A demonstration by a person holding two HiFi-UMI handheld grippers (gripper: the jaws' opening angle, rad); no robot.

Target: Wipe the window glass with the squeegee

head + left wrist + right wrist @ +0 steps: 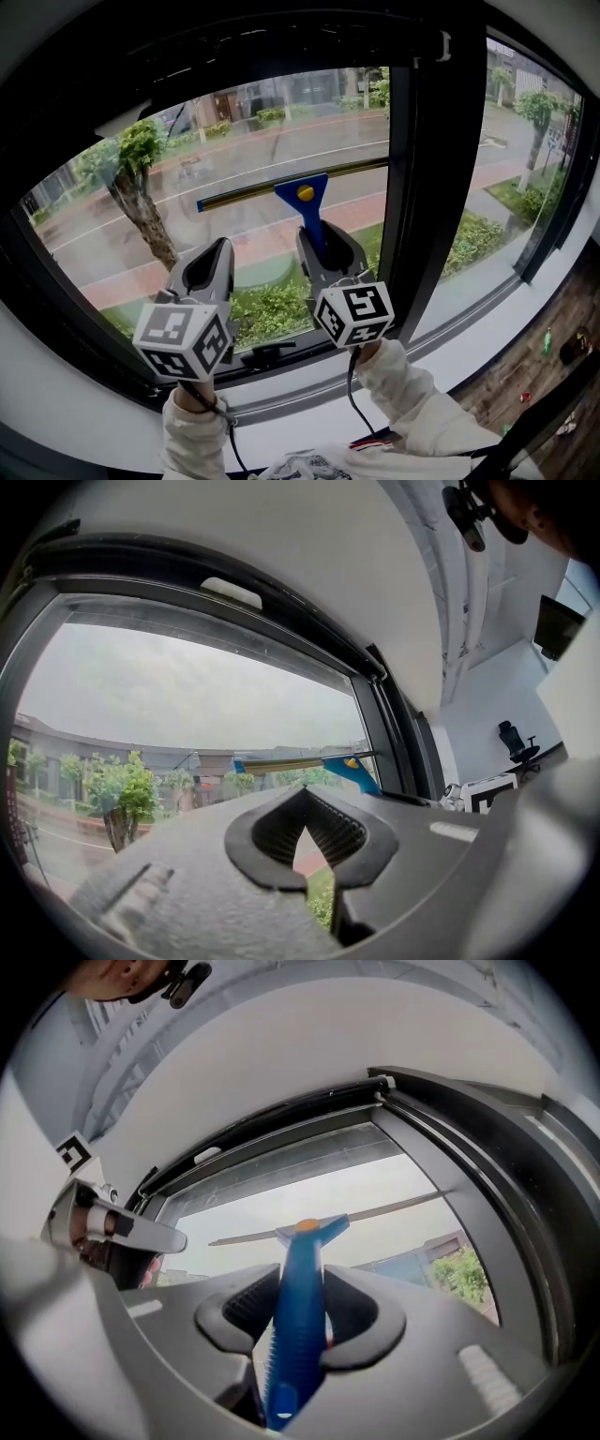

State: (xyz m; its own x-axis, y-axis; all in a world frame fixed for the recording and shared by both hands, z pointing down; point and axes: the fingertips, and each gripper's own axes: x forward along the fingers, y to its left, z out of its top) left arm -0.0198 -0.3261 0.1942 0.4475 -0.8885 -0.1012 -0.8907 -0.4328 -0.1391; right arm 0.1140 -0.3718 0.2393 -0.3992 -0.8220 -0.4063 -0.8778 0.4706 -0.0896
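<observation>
Mid-wipe, I judge: the right hand-held gripper (298, 1321) clamps the blue squeegee (307, 195) by its handle, blade lying across the window glass (234, 141). The left hand-held gripper (305, 850) is closed and empty, near left. Next likely calls for a steady downward pull.

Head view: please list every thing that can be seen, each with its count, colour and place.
window glass: 1, clear, ahead, wet street behind it
window frame: 1, black, around the glass
squeegee: 1, blue handle, yellowish blade, at the glass, centre
latch: 1, black, on the frame's lower bar
tree: 1, green, outside, left
left tool: 1, grey, low left, shut, empty
right tool: 1, grey, low centre, shut on the squeegee's handle
sleeves: 2, white, bottom
</observation>
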